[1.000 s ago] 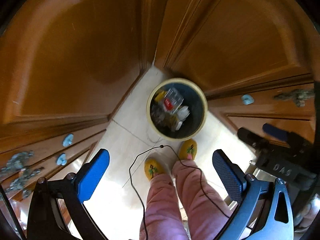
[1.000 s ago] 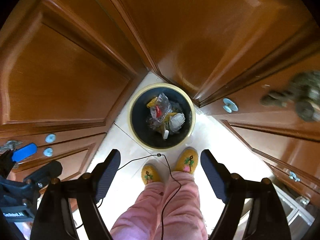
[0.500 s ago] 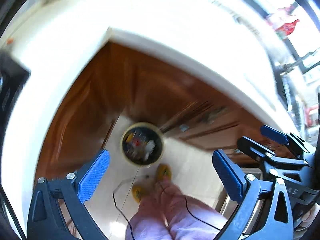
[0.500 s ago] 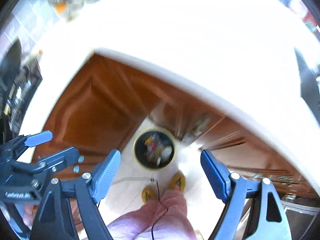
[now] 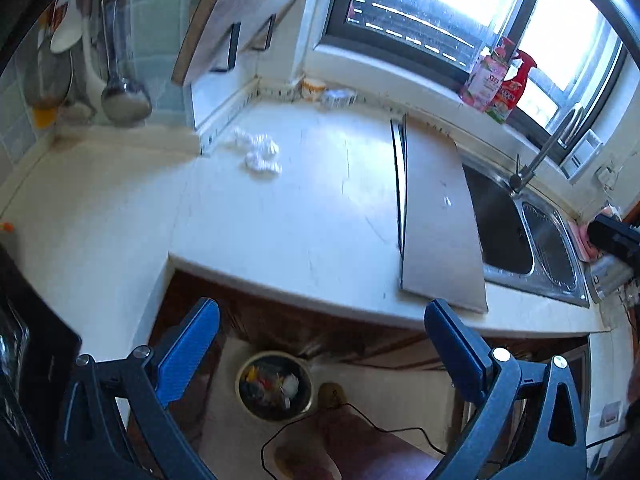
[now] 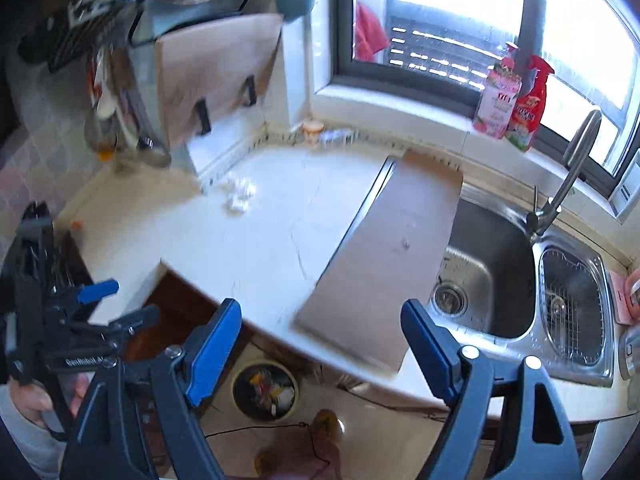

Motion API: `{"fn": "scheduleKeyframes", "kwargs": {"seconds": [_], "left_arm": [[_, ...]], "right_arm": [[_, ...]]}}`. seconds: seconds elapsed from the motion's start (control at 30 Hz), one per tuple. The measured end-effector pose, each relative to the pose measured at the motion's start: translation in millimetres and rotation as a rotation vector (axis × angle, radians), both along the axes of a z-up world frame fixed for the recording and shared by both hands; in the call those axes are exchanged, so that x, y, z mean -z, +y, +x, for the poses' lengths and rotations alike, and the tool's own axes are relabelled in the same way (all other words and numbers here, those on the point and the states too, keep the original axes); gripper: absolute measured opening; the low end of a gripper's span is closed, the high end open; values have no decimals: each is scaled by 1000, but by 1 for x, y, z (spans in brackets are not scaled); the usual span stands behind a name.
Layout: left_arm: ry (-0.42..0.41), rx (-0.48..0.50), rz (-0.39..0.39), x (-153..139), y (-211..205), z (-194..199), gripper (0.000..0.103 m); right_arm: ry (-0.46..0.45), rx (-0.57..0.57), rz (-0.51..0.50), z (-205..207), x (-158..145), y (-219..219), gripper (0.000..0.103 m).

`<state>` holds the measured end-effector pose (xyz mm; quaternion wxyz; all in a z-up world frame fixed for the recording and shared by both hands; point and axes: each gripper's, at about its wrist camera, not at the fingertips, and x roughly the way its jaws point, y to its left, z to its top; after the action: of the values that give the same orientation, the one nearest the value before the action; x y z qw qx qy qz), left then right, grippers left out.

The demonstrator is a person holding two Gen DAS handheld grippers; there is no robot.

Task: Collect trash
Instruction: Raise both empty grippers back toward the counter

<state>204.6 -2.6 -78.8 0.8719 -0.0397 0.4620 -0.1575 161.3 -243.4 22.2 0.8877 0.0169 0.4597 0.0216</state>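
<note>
Crumpled white tissue (image 5: 258, 151) lies on the white countertop (image 5: 288, 216) near the back corner; it also shows in the right wrist view (image 6: 239, 194). A round bin (image 5: 275, 386) with trash in it stands on the floor below the counter edge, and also shows in the right wrist view (image 6: 265, 390). My left gripper (image 5: 320, 352) is open and empty, high above the bin and in front of the counter. My right gripper (image 6: 320, 344) is open and empty, beside it. The left gripper's body (image 6: 60, 332) shows at the left of the right wrist view.
A grey board (image 5: 436, 220) lies on the counter beside a steel sink (image 6: 492, 276) with a faucet (image 6: 564, 184). Bottles (image 6: 512, 100) stand on the window sill. A small cup (image 5: 313, 87) sits at the back. Utensils hang at the left wall. A wooden board leans behind.
Both grippers have risen from pointing down at the bin between the cabinet doors to looking over the countertop. Both stay open and empty.
</note>
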Motion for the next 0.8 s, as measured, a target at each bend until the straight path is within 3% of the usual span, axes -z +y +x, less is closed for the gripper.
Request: {"fn": "scheduleKeyframes", "kwargs": {"seconds": [0.2,0.37,0.53,0.67,0.8], "left_arm": [[-48,-65,47,-12,-4,65,102],[-23,-149,63,-4,-10,135,102],[56,-211,103,30,-23,204,102],[136,-241,160,72,-35,256,102],[187,-284,210,107,-39,296,102]], "right_arm": [[3,6,66,81,-22,-30,82],[30,4,114,182,-5,-44,82],[131,41,188,294,45,-65,82],[220,106,267,380,106,-78,82],[265,179,333,440,160,-84,82]]}}
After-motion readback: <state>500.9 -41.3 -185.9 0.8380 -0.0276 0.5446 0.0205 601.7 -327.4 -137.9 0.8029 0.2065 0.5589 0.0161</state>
